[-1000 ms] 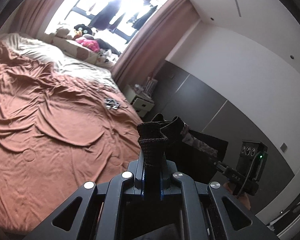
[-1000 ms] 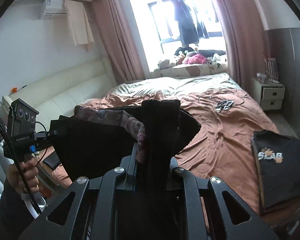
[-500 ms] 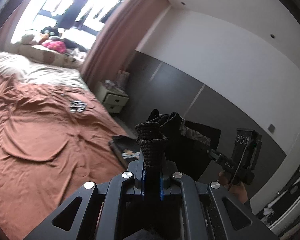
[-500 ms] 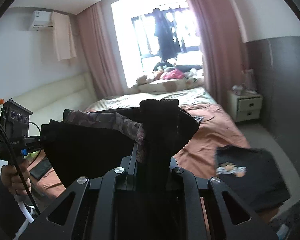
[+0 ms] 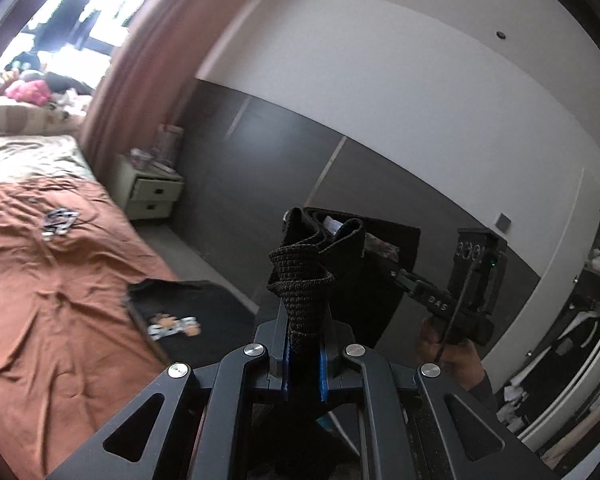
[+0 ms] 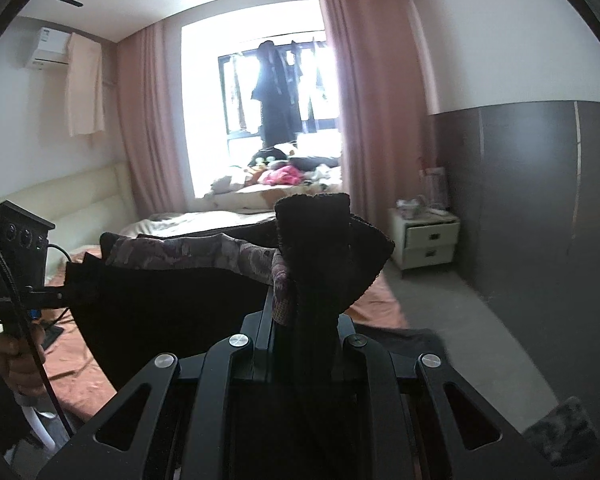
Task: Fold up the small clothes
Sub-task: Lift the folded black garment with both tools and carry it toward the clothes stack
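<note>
A small black garment [image 6: 172, 304] with a patterned inner waistband hangs in the air, stretched between both grippers. My left gripper [image 5: 303, 344] is shut on one bunched corner of it [image 5: 300, 280]. My right gripper [image 6: 306, 320] is shut on the other corner [image 6: 320, 248]. The right gripper also shows in the left wrist view [image 5: 404, 276], and the left gripper in the right wrist view [image 6: 60, 294]. A folded black T-shirt with a print [image 5: 180, 320] lies on the brown bed [image 5: 52, 280] near its right edge.
A white nightstand [image 6: 424, 240] stands by the dark wall panel [image 5: 300, 168]. Pink curtains [image 6: 372, 120] frame the window. Pillows and soft toys [image 6: 276, 176] lie at the bed's head. A small printed item [image 5: 58, 222] lies on the bedspread. Grey floor [image 6: 480, 340] runs beside the bed.
Both grippers have swung to the right with the black garment still stretched between them. The view has turned from the bed toward the dark wall and nightstand. The grips are unchanged.
</note>
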The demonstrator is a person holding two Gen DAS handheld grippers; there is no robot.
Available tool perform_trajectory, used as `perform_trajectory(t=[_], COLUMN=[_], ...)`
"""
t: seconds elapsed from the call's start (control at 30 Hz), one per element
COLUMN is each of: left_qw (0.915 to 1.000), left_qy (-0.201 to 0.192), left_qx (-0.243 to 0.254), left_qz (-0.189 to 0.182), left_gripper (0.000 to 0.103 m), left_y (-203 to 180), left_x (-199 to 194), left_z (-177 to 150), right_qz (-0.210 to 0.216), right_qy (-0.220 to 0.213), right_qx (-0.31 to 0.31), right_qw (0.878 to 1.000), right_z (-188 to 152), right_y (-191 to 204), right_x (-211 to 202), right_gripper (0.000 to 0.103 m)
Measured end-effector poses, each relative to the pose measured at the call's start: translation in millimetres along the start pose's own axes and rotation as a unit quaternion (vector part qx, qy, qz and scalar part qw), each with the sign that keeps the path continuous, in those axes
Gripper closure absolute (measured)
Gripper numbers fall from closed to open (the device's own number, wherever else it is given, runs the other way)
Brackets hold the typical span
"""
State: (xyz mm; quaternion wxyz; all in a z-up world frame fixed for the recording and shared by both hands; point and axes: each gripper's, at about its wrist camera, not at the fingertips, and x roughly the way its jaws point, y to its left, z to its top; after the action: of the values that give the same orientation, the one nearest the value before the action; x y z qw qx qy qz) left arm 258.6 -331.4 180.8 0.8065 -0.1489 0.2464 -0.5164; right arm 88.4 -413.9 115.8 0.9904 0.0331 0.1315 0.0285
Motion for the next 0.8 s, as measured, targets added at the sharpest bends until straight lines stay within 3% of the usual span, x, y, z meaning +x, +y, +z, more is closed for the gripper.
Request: perform_trajectory(t=[0.47, 0.8], left_qw=[0.9968, 0.9957], left_qy=[0.046, 0.067], left_qx=[0.000, -0.042], left_qz=[-0.066, -0.049], left_gripper=[0.093, 0.093], left_y=[1.7, 60.2], left_x=[116.8, 166.6], left_z=[11.5, 15.4], right_qz=[-0.055, -0.063], right_qy=[-0.001, 0.032], right_qx=[0.022, 0.048], right_qw=[0.998, 0.996], right_z=[-7.8, -14.6], right_y=[-2.8, 27.4], right_x=[24.1, 104.0], right_gripper=[0.090, 0.090])
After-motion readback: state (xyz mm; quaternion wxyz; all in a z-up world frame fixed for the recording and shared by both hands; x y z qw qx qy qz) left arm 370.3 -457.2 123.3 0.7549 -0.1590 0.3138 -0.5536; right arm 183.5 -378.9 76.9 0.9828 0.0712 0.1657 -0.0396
